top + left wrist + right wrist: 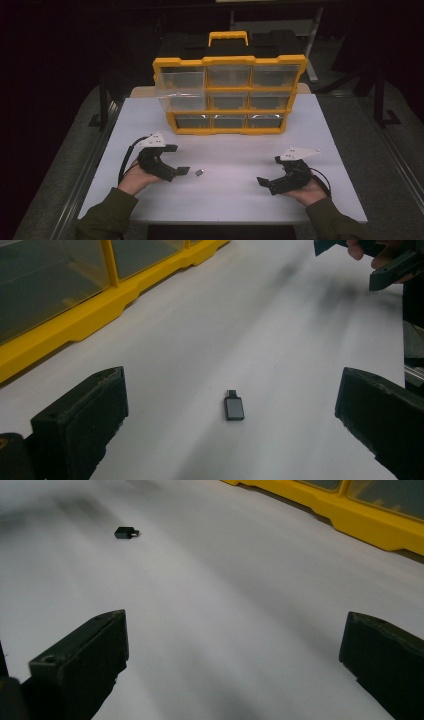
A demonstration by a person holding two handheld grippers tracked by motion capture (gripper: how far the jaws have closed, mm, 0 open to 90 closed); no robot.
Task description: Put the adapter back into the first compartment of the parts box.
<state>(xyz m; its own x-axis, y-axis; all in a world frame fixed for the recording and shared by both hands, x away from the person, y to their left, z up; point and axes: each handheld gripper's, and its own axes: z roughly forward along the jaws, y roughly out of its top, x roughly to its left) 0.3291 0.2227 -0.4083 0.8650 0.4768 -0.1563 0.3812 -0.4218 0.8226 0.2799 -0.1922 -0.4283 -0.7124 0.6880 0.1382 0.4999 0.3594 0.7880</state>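
Observation:
A small dark grey adapter [199,172] lies flat on the white table [225,200], in front of the yellow organizer [229,95]. My left gripper [177,159] is open just left of the adapter, nothing between its jaws. In the left gripper view the adapter [234,407] lies on the table between and slightly ahead of the wide-open jaws of the left gripper [232,385]. My right gripper [270,171] rests open at the right, well apart from the adapter. In the right gripper view the adapter [125,532] is far off at the upper left, beyond the right gripper [235,625].
The organizer has a yellow frame, a carry handle [228,38] and clear drawers; its top-left drawer [180,85] is pulled out. Its base [75,320] runs along the left gripper view's upper left. The right gripper [385,262] shows there at top right. Dark floor surrounds the table.

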